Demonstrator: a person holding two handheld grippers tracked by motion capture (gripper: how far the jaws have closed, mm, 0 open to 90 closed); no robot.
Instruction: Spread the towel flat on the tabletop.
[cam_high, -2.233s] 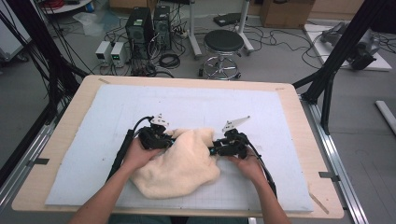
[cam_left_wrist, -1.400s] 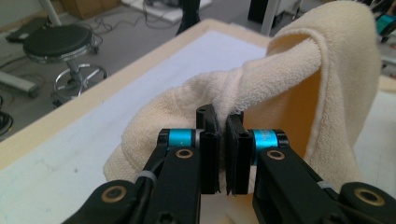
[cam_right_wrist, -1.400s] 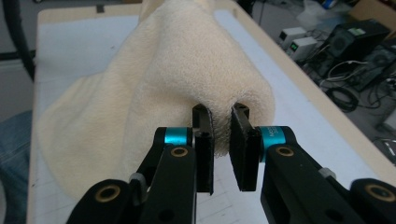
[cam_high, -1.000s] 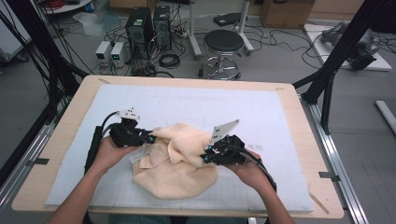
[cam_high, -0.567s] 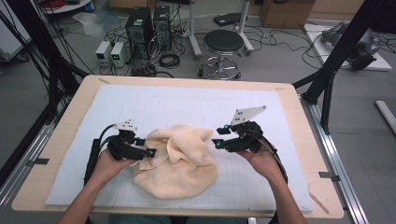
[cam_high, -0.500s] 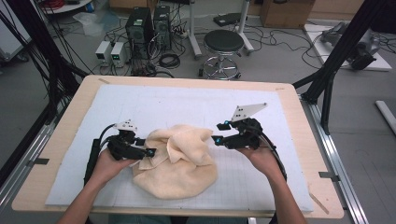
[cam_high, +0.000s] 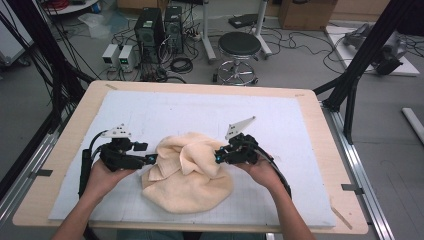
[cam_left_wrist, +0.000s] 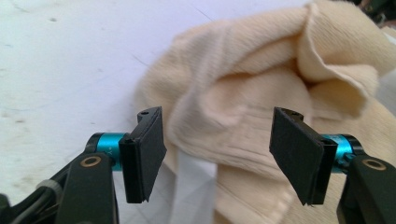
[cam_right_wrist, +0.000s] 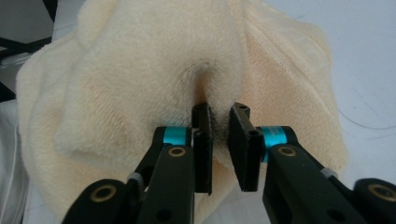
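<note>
At the far left of the high view, black frame posts (cam_high: 50, 75) and dangling cables stand over a grey floor. The wooden worktop (cam_high: 60, 150) carries a white gridded mat (cam_high: 165, 107) over most of its top. On the mat's left part the left gripper (cam_high: 150, 159) points at the cream towel (cam_high: 187, 175); its fingers (cam_left_wrist: 144, 149) have just been opening and stand apart, with the towel's edge before them and nothing pinched. The towel lies crumpled in the middle of the mat, near the person's edge. The right gripper (cam_high: 218, 158) meets it from the other side; its fingers (cam_right_wrist: 203, 140) have just been closing and now pinch a raised fold of towel. Beyond the worktop stand two computer towers (cam_high: 160, 30) and a round stool (cam_high: 240, 47), with cardboard boxes (cam_high: 305, 12) farther right
</note>
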